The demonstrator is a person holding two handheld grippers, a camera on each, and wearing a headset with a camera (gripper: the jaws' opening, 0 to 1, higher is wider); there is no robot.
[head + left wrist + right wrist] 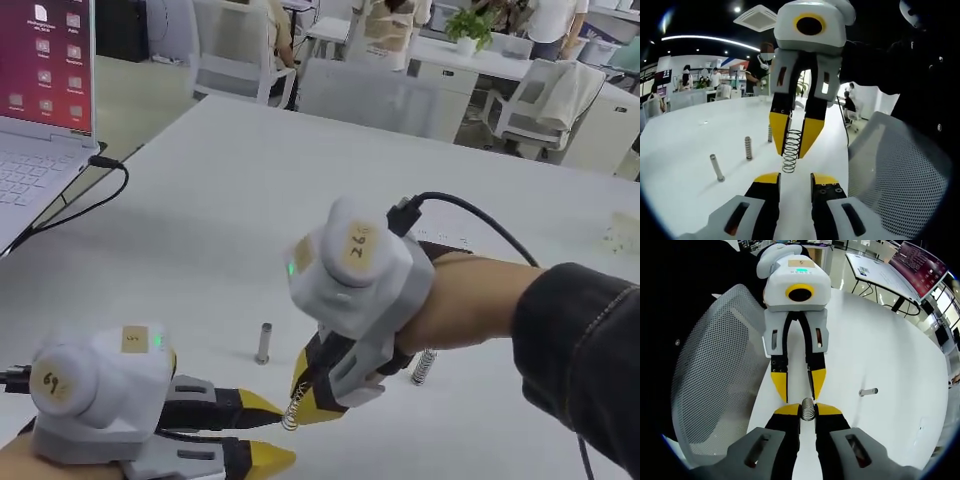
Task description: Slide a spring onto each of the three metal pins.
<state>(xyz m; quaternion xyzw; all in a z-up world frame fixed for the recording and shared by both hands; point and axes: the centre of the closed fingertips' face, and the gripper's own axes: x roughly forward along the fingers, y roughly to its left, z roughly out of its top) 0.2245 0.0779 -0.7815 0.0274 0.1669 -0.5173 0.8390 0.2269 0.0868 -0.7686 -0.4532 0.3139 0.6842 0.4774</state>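
At the far left of the white counter (250, 200) an open laptop (40, 100) shows a red screen, and a black cable (95, 200) runs from its side across the counter edge. Nearer, at the left, the left tongs (278, 432) point to the right, lying low over the counter. Their yellow-tipped jaws stand apart with nothing between them, as the right gripper view confirms from the opposite side. Just right of them and a little farther off, a bare metal pin (264, 342) stands upright on the counter with no coil on it. Right of the pin, the right tongs (305, 400) tilt down and to the left. They are clamped on a spring (791, 152), which is pinched near its upper end between the yellow tips. Its lower coils hang free in the air, just in front of the open left tongs and not touching them. In the left gripper view the spring's lower end sits above the gap between that gripper's own jaws. To the right, beneath the wrist that carries the right tongs, a second pin (424, 366) stands upright and wears a spring along its shaft. In the left gripper view a third pin (770, 133) stands farther back beside one jaw of the right tongs. It also looks coiled, though it is too small to be sure.
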